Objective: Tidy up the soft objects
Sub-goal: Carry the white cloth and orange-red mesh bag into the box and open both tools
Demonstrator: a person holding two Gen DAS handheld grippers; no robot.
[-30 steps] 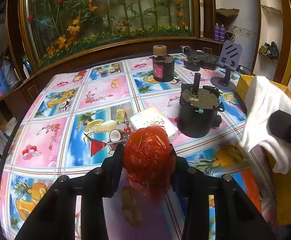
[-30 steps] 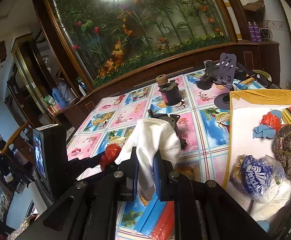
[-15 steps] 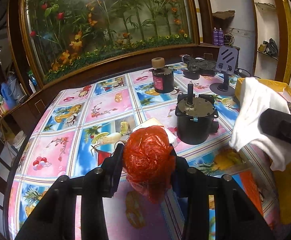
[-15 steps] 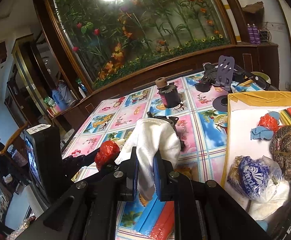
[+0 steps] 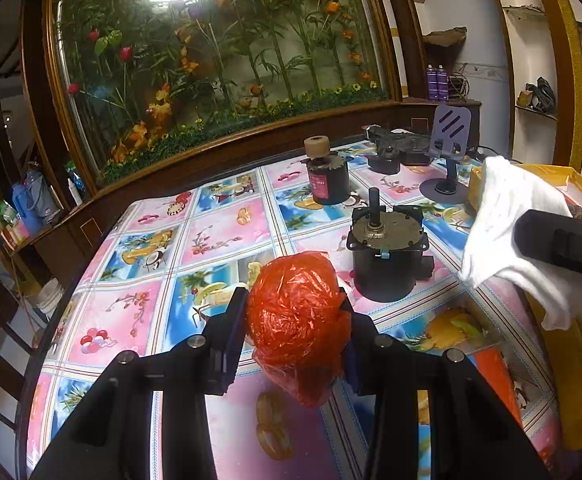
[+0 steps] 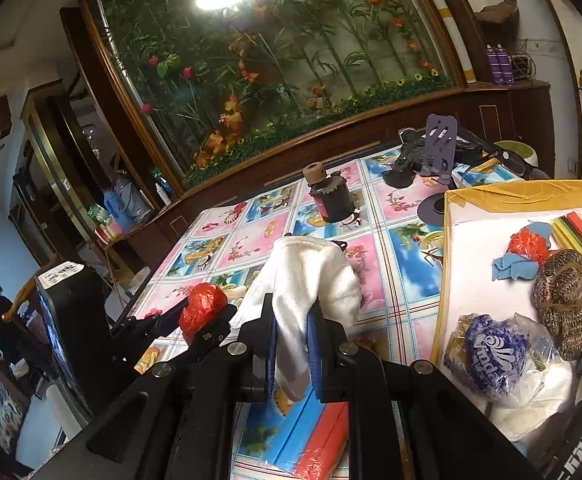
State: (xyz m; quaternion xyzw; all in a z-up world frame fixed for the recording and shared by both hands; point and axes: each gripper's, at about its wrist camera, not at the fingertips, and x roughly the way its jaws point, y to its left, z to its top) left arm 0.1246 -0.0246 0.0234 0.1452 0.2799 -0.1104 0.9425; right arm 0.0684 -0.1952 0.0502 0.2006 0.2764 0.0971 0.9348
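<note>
The left claw (image 5: 297,320) clamps a crumpled red plastic bag (image 5: 297,316) above the worktop (image 5: 219,236); the right claw (image 6: 293,344) pinches a white cloth (image 6: 311,276) tight. The box (image 6: 467,264) lies at three o'clock. Slippery film could slide free, or the dangling cloth snag the motor (image 5: 385,256). Both claws tilt downward.

- The left tool (image 5: 297,320) clamps a crumpled red plastic bag (image 5: 297,312) above the patterned surface (image 5: 219,240).
- A dark motor (image 5: 385,256) stands at one o'clock.
- A white cloth (image 5: 507,216) hangs at three o'clock.

lit floral glass panel (image 5: 219,64), wood-framed
</note>
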